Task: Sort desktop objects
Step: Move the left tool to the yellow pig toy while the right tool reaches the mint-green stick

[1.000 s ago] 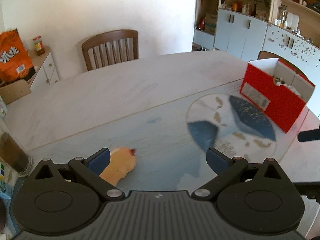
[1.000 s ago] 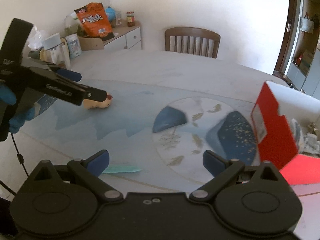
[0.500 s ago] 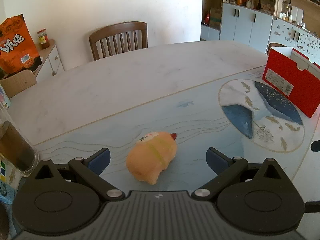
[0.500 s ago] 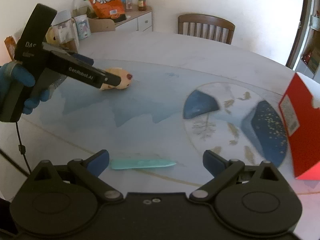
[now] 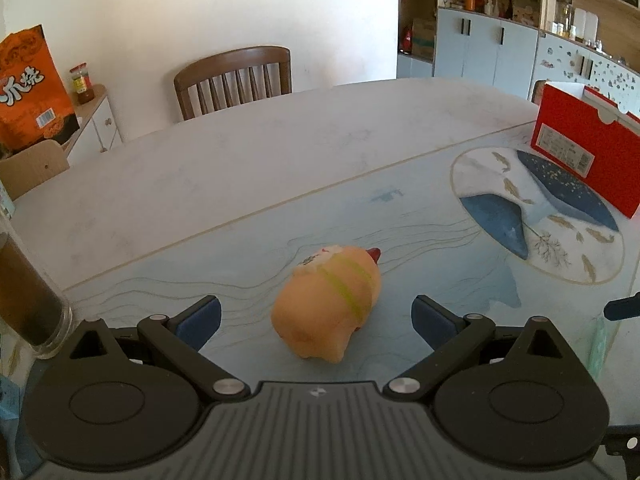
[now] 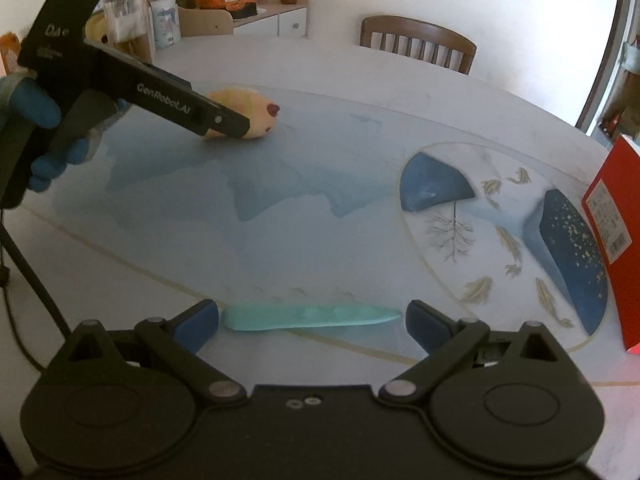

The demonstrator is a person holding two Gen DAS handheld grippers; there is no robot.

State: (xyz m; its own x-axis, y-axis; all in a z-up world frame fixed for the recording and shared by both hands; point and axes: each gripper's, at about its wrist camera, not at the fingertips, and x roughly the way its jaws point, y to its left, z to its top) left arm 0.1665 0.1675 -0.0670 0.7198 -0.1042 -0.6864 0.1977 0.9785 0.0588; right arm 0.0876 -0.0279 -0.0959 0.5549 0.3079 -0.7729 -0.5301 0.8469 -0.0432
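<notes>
Left gripper (image 5: 316, 318): jaws wide apart, holding nothing. Orange soft pig-shaped toy w/ yellow-green stripes (image 5: 330, 306) lies on the blue printed table mat (image 5: 420, 248) between the blue pads, touching neither. Long axis runs near-left to far-right; red snout tip at the far end.

Right gripper (image 6: 312, 316): jaws wide apart, holding nothing. Flat teal leaf-shaped strip (image 6: 310, 316) lies on the mat between the fingers, long axis left-right, pointed end to the right; left end just beside the left pad.

Red cardboard box (image 5: 588, 152) stands far right on the mat's edge.

View differences: strip's shape reads only in right wrist view. That view also shows the left gripper from outside, held by a blue-gloved hand (image 6: 36, 116), over the toy (image 6: 244, 112). Left wrist view alone shows the stripes and a glass jar w/ dark contents (image 5: 28, 300) at near left.

Change vs 0.5 s ago: toy is more centred between the left jaws; strip is now between the right jaws, earlier left of centre.
</notes>
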